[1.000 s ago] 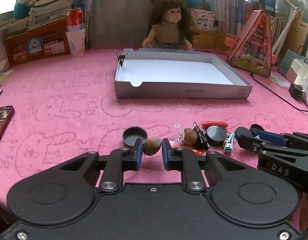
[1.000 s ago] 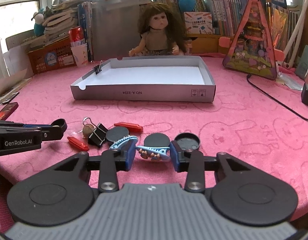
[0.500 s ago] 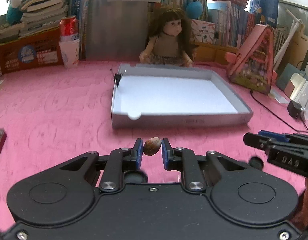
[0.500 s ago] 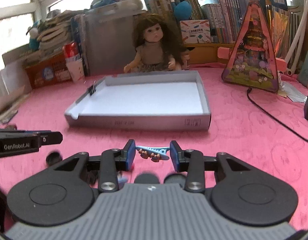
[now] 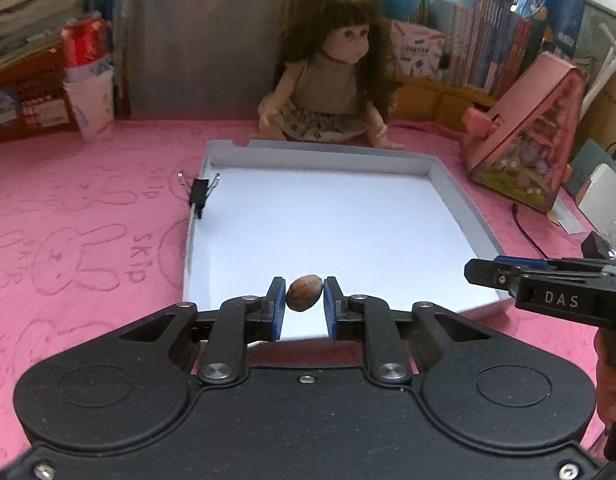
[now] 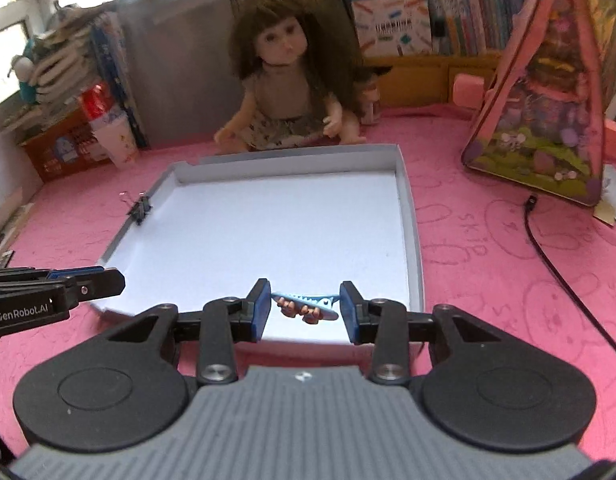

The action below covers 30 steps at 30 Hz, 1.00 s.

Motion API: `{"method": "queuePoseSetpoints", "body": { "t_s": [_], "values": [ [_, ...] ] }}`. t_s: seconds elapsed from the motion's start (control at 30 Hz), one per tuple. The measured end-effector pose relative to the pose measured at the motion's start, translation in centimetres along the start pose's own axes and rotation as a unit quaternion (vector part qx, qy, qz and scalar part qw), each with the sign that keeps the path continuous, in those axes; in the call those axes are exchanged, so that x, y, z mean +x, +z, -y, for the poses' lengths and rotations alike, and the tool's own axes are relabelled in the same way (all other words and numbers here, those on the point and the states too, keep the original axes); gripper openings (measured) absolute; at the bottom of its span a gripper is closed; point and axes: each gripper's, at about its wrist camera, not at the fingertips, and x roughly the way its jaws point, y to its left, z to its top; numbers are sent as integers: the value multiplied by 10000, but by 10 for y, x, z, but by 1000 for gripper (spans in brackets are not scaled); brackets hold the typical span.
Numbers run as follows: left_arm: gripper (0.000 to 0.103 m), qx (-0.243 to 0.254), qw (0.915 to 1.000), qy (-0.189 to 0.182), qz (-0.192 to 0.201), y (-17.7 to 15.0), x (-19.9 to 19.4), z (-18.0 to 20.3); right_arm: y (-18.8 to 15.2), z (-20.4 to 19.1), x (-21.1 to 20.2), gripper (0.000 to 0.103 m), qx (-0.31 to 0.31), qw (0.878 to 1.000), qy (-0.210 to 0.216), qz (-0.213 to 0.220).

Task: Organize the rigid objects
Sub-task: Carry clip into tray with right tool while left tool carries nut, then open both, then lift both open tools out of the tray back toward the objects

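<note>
While the shallow grey tray [image 5: 447, 184] held only a black binder clip [image 5: 198, 197] on its 9 o'clock wall, the left gripper [image 5: 304, 300] clamped a brown nut [image 5: 304, 298] and the right gripper [image 6: 305, 306] clamped a blue hair clip [image 6: 306, 305] above its 6 o'clock edge. Both had advanced from the pink cloth [image 5: 88, 240], whose remaining items were now hidden.

doll [image 5: 327, 84] behind tray [image 5: 447, 184]

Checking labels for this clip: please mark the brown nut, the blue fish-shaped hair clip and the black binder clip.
brown nut [image 5: 304, 298], left wrist view, middle of shell
blue fish-shaped hair clip [image 6: 306, 301], right wrist view, mid-body
black binder clip [image 5: 199, 194], left wrist view, black body
</note>
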Motion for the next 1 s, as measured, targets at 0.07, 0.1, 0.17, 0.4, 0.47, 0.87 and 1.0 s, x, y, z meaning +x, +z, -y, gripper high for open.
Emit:
{"method": "queuePoseSetpoints", "body": {
  "t_s": [0.07,0.1,0.17,0.4,0.47,0.87,1.0],
  "values": [
    [19,-46,9999,16,-158,6,13,-1,9,1,12,43,38,9998,14,-216],
    [19,-47,9997,24,-225,8,19,-2,12,2,18,43,81,9995,11,-297],
    [19,-41,9994,72,-322,10,29,-3,16,2,27,43,69,9989,-1,-455],
    [19,-58,9986,197,-489,8,51,-4,14,-2,46,43,-98,9971,-155,-737],
    [19,-22,9985,216,-496,7,53,-3,14,-3,50,43,-116,9968,-169,-777],
    [20,66,9983,290,-494,0,62,-2,10,-7,56,47,-265,9961,-243,-806],
    [46,-3,9990,230,-377,-1,52,-3,10,-7,47,66,-251,9977,-129,-610]
  ]
}}
